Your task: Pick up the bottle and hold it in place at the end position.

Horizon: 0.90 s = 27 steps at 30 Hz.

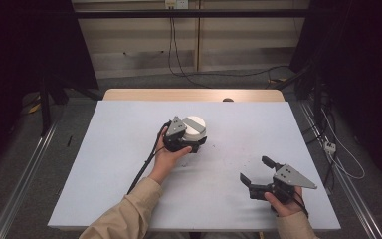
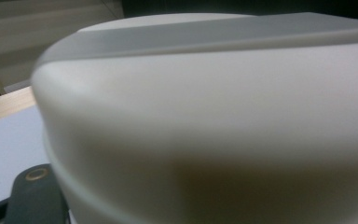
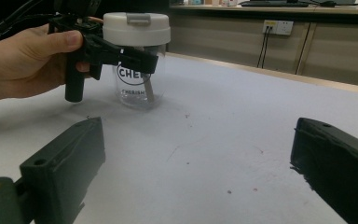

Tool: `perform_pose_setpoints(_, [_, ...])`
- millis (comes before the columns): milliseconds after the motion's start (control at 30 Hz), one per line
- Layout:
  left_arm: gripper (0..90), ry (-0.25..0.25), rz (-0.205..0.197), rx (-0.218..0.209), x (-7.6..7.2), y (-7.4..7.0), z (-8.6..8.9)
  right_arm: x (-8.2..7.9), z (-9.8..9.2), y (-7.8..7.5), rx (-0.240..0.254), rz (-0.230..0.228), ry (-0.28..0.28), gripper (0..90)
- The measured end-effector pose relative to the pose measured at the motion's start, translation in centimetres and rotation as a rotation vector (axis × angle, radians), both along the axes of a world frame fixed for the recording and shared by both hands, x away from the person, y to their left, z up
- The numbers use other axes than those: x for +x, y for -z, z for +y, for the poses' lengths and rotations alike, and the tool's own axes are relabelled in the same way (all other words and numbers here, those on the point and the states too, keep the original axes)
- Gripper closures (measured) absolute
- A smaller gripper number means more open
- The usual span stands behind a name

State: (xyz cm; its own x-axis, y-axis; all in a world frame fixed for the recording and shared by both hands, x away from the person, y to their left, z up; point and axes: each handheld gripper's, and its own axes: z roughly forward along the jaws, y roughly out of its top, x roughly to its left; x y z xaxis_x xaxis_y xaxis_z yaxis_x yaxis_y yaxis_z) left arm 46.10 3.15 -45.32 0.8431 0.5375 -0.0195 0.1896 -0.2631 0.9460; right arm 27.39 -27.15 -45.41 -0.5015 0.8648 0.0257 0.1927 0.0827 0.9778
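A clear jar with a white lid and dark lettering stands upright on the white tabletop, a little behind its middle. My left gripper is around the jar just under the lid. One black jaw lies across the jar's front wall in the right gripper view. In the left gripper view the lid sits very close, with one finger at the bottom left. My right gripper is at the front right, open wide, nothing between its fingers.
The wooden table edge shows behind the white top. Cables run over the floor beyond it and at the right. Dark curtains hang on both sides. A wall socket is on the far wall.
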Motion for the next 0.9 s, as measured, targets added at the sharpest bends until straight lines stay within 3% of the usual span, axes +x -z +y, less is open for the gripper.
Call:
perform_pose_setpoints(567, [18.3,0.007,-0.034,0.020,0.17,0.45,-0.25,0.02,0.09,0.08,-0.002,0.006,-0.003,2.6])
perform_pose_setpoints(900, [18.2,-0.001,-0.015,0.018,0.06,0.55,0.18,0.16,0.39,-0.01,-0.010,0.013,-0.003,2.5])
